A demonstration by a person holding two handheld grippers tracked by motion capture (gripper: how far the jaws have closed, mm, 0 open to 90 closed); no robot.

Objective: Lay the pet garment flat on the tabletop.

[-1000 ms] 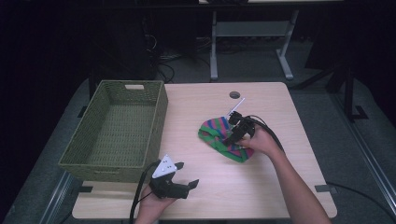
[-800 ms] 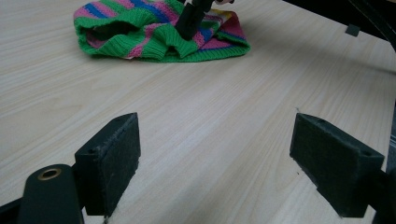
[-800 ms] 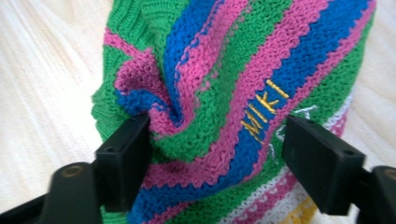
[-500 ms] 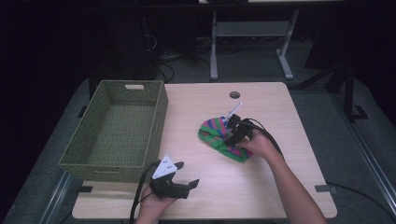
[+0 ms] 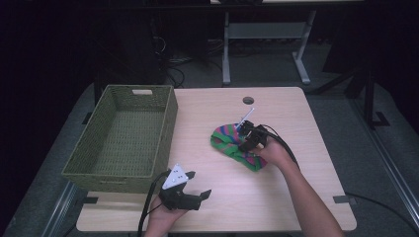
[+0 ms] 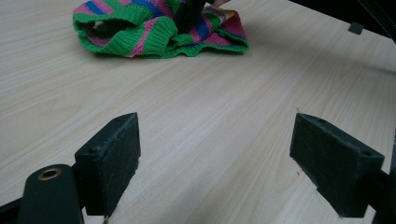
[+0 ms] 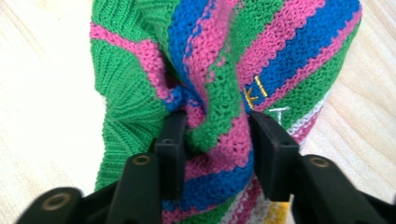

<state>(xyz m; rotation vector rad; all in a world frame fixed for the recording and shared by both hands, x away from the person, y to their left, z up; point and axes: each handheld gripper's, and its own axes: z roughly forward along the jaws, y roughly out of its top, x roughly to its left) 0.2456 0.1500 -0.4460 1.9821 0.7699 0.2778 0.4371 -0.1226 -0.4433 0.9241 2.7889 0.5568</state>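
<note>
Pale wood-grain table [image 5: 296, 197] – one woven rectangular basket [image 5: 123, 136], one striped knit cloth [image 7: 224, 70] bunched between just-closing right gripper [image 7: 217, 135] jaws; left gripper [image 6: 215, 154] held wide open, holding nothing.

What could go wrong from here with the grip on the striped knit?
The right gripper, whose jaws have just been closing, pinches only a bunched fold of the striped knit, so it may slip out when lifted. The loose rest could drag across the table or catch the basket rim.
</note>
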